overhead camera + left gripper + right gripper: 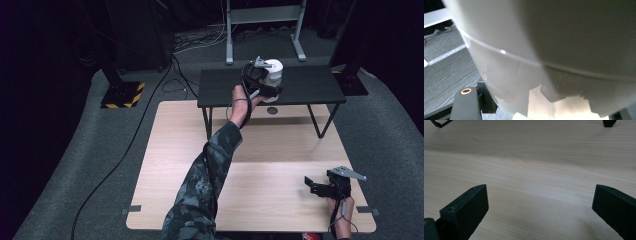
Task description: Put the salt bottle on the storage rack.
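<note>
No legible text or labels

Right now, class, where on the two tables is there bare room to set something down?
The wooden table is mostly bare, left of the sleeve and between it and the right tongs. The black shelf is free at both ends; its middle is crowded by the white jar and the left tongs.

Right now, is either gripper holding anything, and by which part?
The left gripper is at the side of the white roll on the black shelf; a firm grip cannot be told. The right gripper holds nothing, jaws apart.
</note>
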Available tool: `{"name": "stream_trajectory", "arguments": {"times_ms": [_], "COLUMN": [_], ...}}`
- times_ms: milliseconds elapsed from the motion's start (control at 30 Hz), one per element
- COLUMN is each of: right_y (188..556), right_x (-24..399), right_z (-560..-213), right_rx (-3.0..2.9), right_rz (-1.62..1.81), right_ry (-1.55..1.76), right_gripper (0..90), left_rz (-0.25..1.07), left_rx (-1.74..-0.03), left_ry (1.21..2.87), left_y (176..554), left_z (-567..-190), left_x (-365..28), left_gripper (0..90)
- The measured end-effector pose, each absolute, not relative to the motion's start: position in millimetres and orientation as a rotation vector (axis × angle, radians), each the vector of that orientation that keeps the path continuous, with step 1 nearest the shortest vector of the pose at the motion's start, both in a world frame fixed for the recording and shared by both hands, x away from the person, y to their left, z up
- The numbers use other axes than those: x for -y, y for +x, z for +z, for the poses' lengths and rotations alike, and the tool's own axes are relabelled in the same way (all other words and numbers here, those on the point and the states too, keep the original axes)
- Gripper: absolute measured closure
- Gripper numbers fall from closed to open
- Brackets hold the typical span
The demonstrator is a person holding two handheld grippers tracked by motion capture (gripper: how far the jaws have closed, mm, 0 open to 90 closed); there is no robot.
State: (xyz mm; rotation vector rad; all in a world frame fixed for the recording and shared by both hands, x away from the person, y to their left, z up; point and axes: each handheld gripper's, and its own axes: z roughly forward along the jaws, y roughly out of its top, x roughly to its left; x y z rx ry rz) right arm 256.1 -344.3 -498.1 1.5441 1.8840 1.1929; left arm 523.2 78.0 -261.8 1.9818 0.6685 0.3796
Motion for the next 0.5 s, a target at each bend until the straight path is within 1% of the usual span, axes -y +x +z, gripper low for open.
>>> {"name": "stream_trajectory", "arguments": {"times_ms": [233,500], "right_y": [256,255], "right_x": [345,346], "right_z": [-498,-499], "right_rx": [-1.883,-1.882], "right_rz": [1.199,1.206], "right_ry": [1.544,1.544], "right_gripper": [0.0,0.0], "left_rz": [0.408,0.421], "left_rx": [-0.681,-0.691], "left_ry": [2.001,2.030], "left_y": [532,542], "left_z": [-259,-264], "left_x": [-57,-36], "left_gripper": [28.1,28.1]}}
